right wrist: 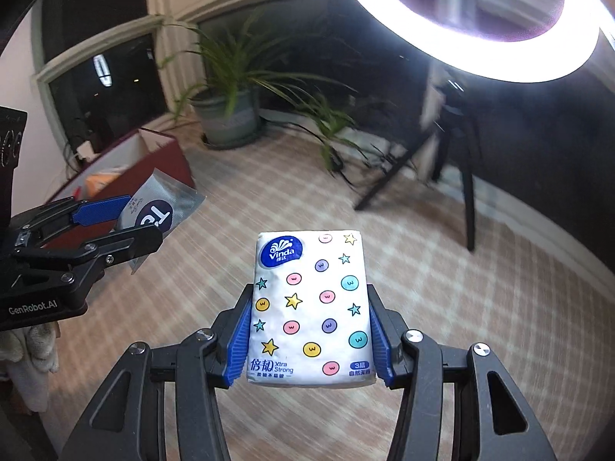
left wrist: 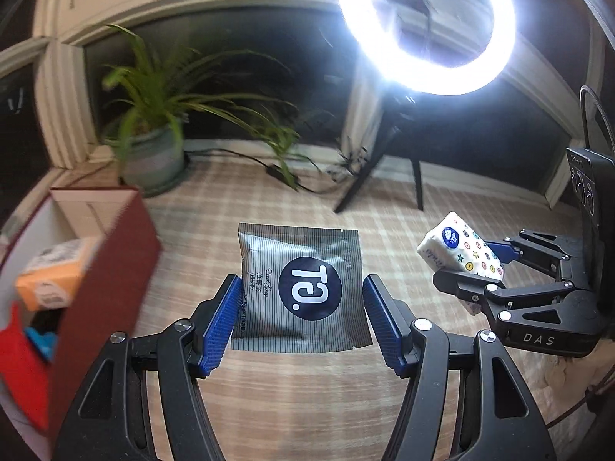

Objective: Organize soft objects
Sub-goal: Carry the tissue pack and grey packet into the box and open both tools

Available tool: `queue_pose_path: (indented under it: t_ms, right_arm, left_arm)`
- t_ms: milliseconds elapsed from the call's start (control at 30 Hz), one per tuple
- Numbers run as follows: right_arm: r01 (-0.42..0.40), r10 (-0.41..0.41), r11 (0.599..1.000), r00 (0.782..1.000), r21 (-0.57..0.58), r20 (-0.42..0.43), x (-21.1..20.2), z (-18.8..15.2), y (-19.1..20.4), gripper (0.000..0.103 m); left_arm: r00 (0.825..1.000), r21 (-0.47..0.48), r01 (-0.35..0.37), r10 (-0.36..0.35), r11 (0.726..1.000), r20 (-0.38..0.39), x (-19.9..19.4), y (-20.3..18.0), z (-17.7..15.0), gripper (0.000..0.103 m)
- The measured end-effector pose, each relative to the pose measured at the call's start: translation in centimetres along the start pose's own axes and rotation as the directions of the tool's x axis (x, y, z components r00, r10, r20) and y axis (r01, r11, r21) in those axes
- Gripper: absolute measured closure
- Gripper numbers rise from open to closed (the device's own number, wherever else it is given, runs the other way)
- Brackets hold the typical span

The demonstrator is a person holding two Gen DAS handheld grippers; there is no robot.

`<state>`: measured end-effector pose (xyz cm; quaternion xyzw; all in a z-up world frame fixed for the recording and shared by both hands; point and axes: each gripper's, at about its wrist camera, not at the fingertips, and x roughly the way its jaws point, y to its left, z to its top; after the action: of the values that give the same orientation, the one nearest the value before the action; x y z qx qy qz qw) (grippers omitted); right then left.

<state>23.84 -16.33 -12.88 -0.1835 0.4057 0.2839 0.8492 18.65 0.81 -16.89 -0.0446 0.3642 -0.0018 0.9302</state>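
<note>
Now my left claw (left wrist: 301, 320), clamped on the tea sachet (left wrist: 301, 288), sits nearer the red box (left wrist: 111, 269) at its left; right claw (right wrist: 309, 340) grips the Vinda tissue pack (right wrist: 309, 307).

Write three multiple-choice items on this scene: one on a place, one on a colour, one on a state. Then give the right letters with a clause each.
1. Where is the red box in the left wrist view?
A. left of the silver pouch
B. right of it
C. under the ring light

2. What colour are the gripper pads?
A. green
B. blue
C. yellow

3. What is the state of the tissue pack?
A. lying on the floor
B. inside the box
C. held between the pads of the right gripper

Answers:
1. A, the box sits at the left edge, beside the pouch that the left gripper holds.
2. B, the ribbed pads on both grippers are blue.
3. C, the pads press on both of its sides, above the checked floor.
</note>
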Motion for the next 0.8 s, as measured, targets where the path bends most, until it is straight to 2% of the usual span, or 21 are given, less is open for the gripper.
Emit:
queue_pose_path:
  t_ms: [433,633,800]
  right_arm:
    - [-0.154,0.159,0.977,0.987,-0.148,0.027,1.2,6.8,9.4,0.055]
    - [-0.234,0.242,0.954,0.97,-0.187,0.017,2.7,9.4,14.0,0.055]
    - [-0.294,0.299,0.93,0.954,-0.22,-0.015,4.1,11.0,17.8,0.055]
  left_arm:
    - [0.988,-0.131,-0.134,0.143,0.982,0.057,-6.3,8.8,0.2,0.039]
    - [0.971,-0.191,-0.22,0.234,0.957,0.055,-9.3,12.9,-0.8,0.039]
    - [0.953,-0.247,-0.286,0.301,0.926,0.023,-10.6,16.5,-2.3,0.039]
